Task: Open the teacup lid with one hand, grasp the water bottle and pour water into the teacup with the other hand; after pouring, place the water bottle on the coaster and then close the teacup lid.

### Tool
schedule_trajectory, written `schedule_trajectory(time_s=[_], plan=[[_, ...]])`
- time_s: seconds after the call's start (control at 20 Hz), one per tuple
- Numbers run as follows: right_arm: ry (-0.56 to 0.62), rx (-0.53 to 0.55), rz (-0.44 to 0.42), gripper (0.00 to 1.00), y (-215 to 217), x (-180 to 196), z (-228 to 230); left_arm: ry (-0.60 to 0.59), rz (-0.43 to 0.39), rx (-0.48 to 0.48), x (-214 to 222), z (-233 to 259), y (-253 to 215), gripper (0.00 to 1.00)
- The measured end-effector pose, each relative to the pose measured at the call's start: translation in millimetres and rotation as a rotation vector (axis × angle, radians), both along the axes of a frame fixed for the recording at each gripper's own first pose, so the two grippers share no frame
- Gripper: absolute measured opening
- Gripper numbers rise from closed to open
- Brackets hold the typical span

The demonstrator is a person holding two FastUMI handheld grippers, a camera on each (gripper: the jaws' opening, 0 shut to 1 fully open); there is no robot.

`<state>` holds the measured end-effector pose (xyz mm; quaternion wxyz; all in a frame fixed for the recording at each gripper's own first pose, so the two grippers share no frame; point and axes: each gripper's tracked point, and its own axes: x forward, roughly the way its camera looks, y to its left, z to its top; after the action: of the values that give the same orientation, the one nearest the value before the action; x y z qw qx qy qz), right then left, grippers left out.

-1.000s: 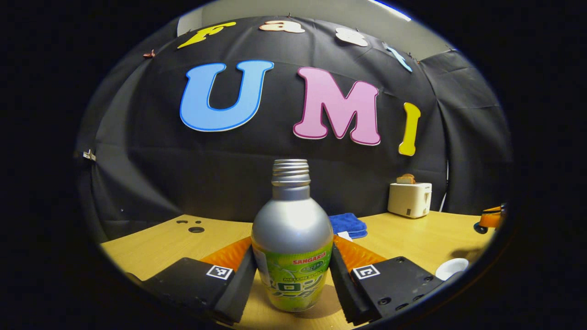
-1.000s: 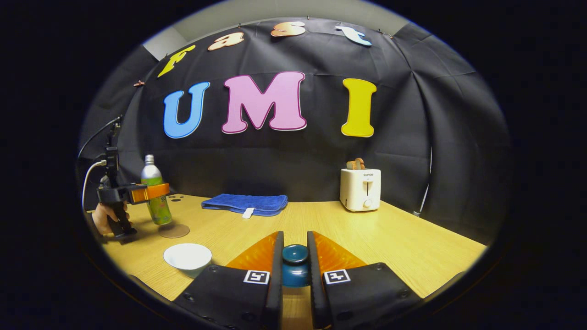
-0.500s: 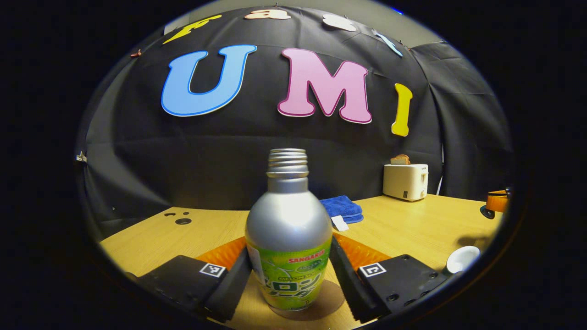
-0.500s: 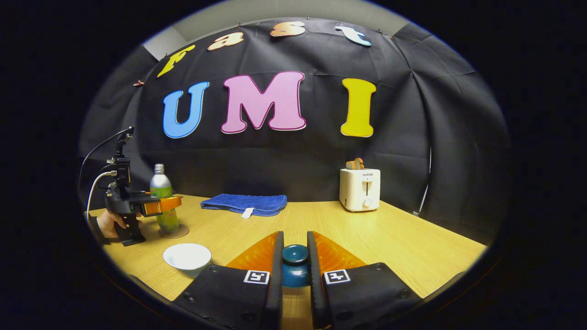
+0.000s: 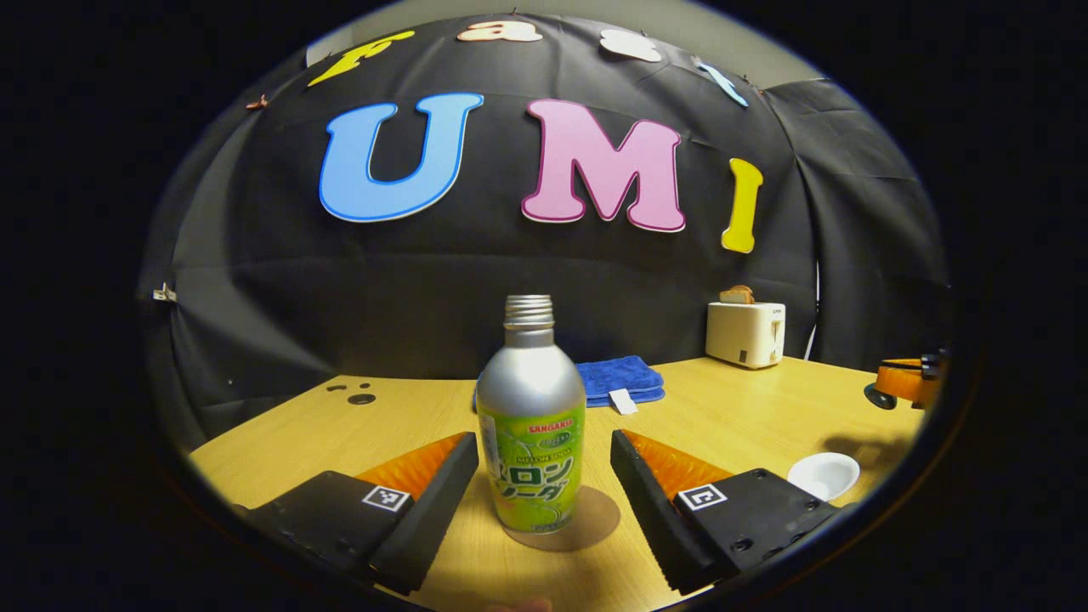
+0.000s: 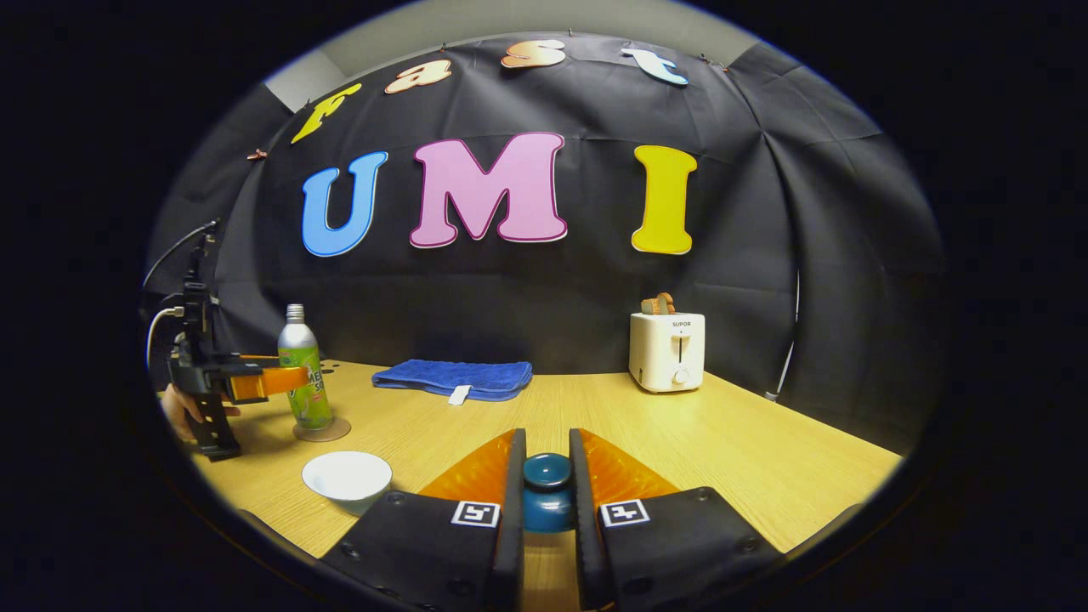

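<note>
**Two jaws off the bottle, one step left**

Two things changed in the last second: my left jaws [image 5: 544,476], which were pressed on the water bottle [image 5: 529,442], now stand wide apart with clear gaps on both sides, and they have drawn back from it. The bottle stands upright on the round brown coaster [image 5: 586,523], nothing touching it. From the right gripper view I can see the same: the bottle on the coaster [image 6: 323,429] near the far left of the desk [image 6: 722,442], my left tool just beside it and holding nothing.

My right jaws [image 6: 546,489] have not budged. They are closed tight on the knob of the dark blue teacup lid [image 6: 546,484], both fingers pressing it.

The white teacup [image 6: 348,476] sits uncovered on the desk, between the coaster and my right jaws. I judge the bottle placement done, so only closing the lid remains: carry it left and set it down centred on the rim.
</note>
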<state>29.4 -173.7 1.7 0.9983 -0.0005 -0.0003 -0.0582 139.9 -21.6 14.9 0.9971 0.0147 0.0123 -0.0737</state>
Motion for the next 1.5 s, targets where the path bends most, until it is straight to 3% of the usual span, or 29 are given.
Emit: schedule_trajectory(time_s=[0.45, 0.8, 1.0, 1.2, 1.5], plan=[[0.000, 0.002, 0.015, 0.28, 12, -2, 0, -0.029, 0.086, 0.024, -83, -11, 26, 0.98], [-0.011, 0.066, 0.227, 0.28, 117, 12, 15, -0.030, 0.127, -0.026, -90, -11, 46, 0.97], [0.047, 0.025, 0.308, 0.28, 160, 26, -2, -0.029, 0.127, -0.027, -90, -11, 46, 0.97], [0.153, 0.055, 0.309, 0.28, 172, 27, -28, -0.029, 0.126, -0.027, -91, -12, 46, 0.97], [0.211, -0.002, 0.287, 0.29, 166, 28, -38, -0.030, 0.125, -0.026, -90, -11, 47, 0.97]])
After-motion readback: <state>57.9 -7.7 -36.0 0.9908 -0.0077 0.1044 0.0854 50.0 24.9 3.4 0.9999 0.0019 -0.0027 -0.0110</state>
